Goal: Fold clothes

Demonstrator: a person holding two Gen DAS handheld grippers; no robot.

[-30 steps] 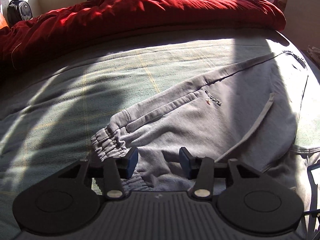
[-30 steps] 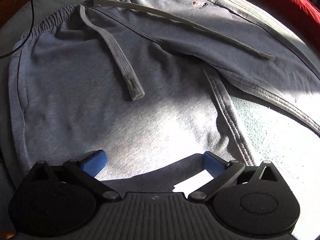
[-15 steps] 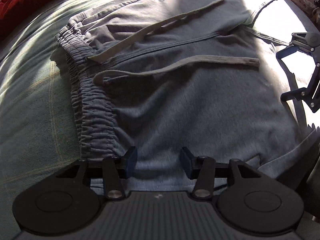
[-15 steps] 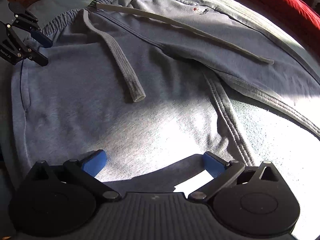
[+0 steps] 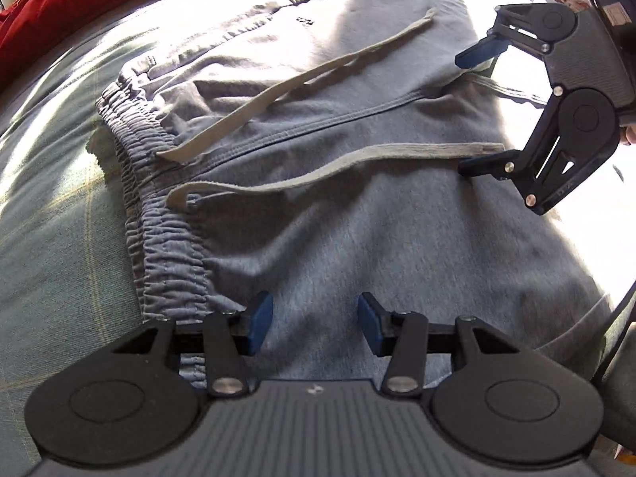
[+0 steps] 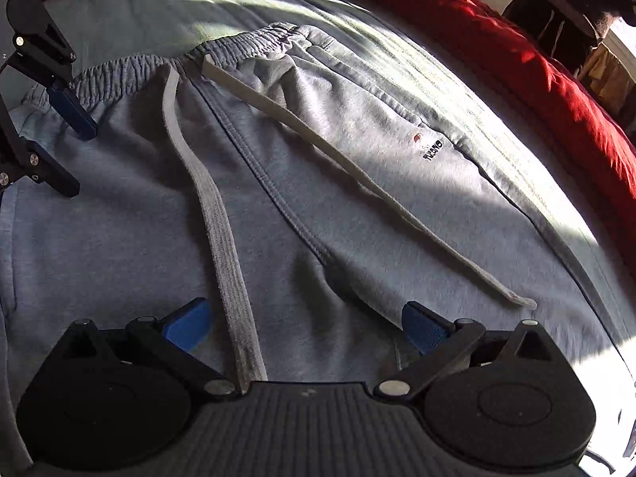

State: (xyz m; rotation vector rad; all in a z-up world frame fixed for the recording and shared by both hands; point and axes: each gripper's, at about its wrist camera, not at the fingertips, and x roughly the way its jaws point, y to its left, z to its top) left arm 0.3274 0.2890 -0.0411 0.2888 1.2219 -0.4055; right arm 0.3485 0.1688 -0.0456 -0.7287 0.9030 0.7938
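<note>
Grey sweatpants (image 5: 357,214) lie flat on the bed, elastic waistband (image 5: 167,238) to the left in the left wrist view, two drawstrings (image 5: 318,175) trailing across the front. My left gripper (image 5: 315,324) is open and empty, low over the fabric just beside the waistband. My right gripper (image 6: 304,328) is open and empty over the crotch area, with one drawstring (image 6: 222,246) running between its fingers. The sweatpants (image 6: 357,183) show a small logo (image 6: 431,151). Each gripper shows in the other's view: the right gripper (image 5: 473,115) and the left gripper (image 6: 75,155).
A pale green sheet (image 5: 51,238) covers the bed. A red duvet (image 6: 516,63) is bunched along the far edge. Dark clothing (image 6: 572,20) hangs beyond it. Strong sunlight and shadow cross the fabric.
The left gripper moved from the leg cuff end to the waistband. The right gripper moved forward over the near drawstring. Both stayed open.
</note>
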